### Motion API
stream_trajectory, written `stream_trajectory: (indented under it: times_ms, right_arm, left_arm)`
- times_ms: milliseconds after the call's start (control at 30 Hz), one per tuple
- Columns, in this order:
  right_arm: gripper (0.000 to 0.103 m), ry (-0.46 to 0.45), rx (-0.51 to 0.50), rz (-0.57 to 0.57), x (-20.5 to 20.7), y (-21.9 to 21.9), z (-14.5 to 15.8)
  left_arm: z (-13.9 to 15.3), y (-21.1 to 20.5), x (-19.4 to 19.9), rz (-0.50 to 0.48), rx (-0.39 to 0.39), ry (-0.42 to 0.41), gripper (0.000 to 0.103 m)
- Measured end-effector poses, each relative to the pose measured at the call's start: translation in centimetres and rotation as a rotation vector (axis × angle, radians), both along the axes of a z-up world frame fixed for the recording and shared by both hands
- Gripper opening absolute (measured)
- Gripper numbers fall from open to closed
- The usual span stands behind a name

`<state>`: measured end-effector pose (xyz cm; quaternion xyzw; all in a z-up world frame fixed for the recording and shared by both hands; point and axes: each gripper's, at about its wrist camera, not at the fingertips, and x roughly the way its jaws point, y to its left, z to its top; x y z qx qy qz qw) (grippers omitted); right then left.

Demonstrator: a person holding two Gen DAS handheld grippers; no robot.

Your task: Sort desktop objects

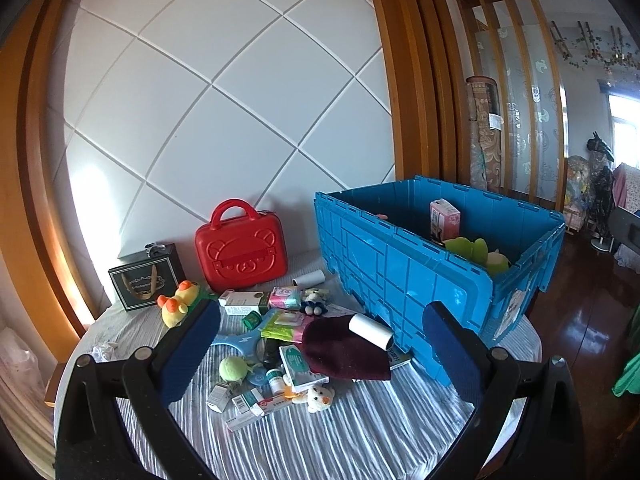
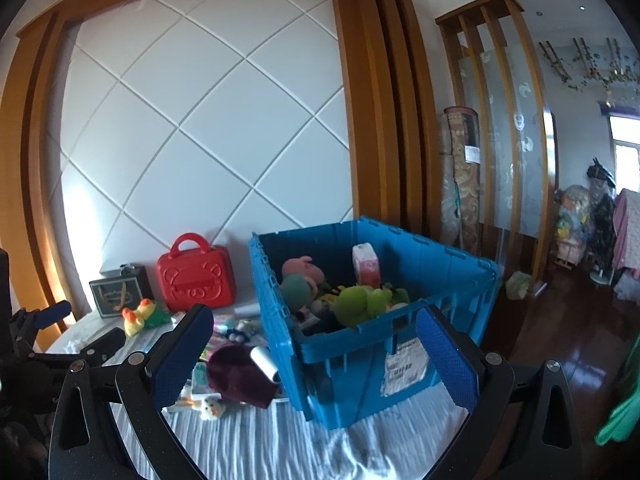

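We see a ribbed blue plastic crate (image 1: 420, 280) standing on a table under a wrinkled, silvery striped cloth (image 1: 320, 432). Inside the crate sit soft plush toys, a green one (image 2: 360, 300) at the front and a pink one (image 2: 304, 268) behind it, with a pink carton (image 2: 366, 266) upright near the crate's back wall. Just left of the crate lies a heap of loose things: a dark maroon knitted piece (image 1: 344, 348) with a white paper roll (image 1: 370, 330) lying on it, flat green-and-white packets (image 1: 298, 364), small medicine boxes (image 1: 244, 404), a fuzzy green ball (image 1: 232, 368) and a little white plush (image 1: 320, 398). Further left of the crate, against the white panelled wall, stand a glossy red hard case (image 1: 240, 254) moulded with a bear face, a dark square gift bag (image 1: 146, 280) and a yellow-and-orange plush duck (image 1: 178, 306).

Our left gripper (image 1: 320, 356) hangs above the heap with its blue, dimpled pads spread wide, holding nothing. Our right gripper (image 2: 316, 360) is likewise wide open and empty, in front of the crate's near wall.
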<state>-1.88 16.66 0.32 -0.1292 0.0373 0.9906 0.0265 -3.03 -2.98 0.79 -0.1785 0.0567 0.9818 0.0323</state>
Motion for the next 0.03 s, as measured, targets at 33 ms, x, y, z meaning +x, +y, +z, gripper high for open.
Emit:
stream_trajectory:
  times_ms: [33]
  right_arm:
    - [0.103, 0.003, 0.000, 0.002, -0.09, -0.07, 0.05]
  left_arm:
    - [0.18, -0.10, 0.09, 0.009, -0.009, 0.013, 0.103]
